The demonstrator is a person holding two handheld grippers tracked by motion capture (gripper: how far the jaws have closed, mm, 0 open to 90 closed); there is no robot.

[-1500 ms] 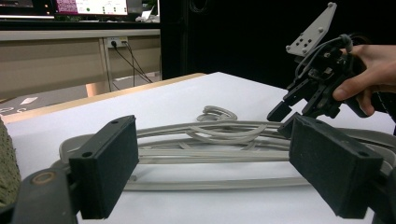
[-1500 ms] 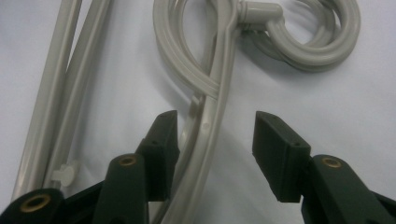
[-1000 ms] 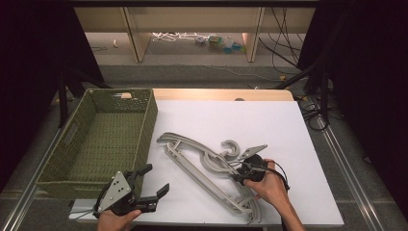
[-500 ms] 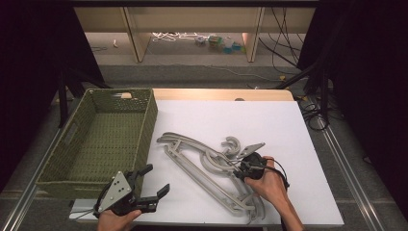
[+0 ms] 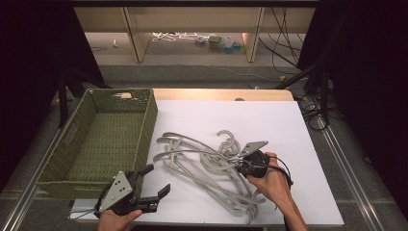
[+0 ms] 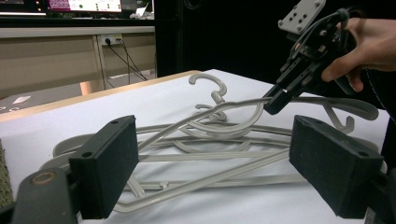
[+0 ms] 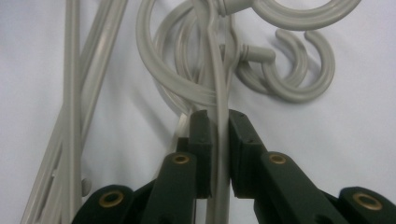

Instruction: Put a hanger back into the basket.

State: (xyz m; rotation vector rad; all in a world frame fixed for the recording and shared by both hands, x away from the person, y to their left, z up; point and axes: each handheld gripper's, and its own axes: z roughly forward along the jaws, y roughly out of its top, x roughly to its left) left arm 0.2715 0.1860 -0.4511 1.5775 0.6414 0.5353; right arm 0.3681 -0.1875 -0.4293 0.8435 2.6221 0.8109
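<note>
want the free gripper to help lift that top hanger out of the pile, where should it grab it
Take the top hanger on its raised thin arm, coming in level from the basket side. That arm is lifted off the pile where the right gripper pinches it, so the open left gripper can straddle it; the hooks are interlocked.

We recorded a green woven basket (image 5: pixel 103 139), open-topped, at the left edge of the white table (image 5: pixel 288 130); beyond the table, a pale wooden shelf unit (image 5: pixel 192 19) on the floor, with black cables (image 5: pixel 284 43) trailing at right.
</note>
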